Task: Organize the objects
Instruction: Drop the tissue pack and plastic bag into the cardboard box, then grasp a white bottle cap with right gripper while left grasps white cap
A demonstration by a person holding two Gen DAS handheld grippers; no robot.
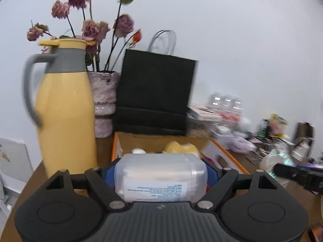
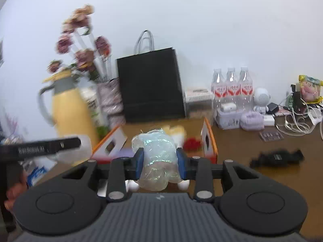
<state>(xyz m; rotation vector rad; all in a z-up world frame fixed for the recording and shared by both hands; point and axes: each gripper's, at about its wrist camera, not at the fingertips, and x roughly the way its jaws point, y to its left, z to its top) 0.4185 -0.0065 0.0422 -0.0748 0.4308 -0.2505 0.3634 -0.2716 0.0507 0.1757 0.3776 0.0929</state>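
From my left wrist, my left gripper (image 1: 161, 173) is clamped on a translucent plastic tub with a printed label (image 1: 160, 178), held above the tabletop before the orange-edged cardboard box (image 1: 118, 141). I should keep it level and clear the near wall.

From my right wrist, my right gripper (image 2: 160, 161) pinches a crinkled iridescent plastic bundle (image 2: 156, 159); a light grip should suffice over that box.

Yellow jug (image 1: 66, 109) (grey-collared), black bag (image 1: 155, 92)
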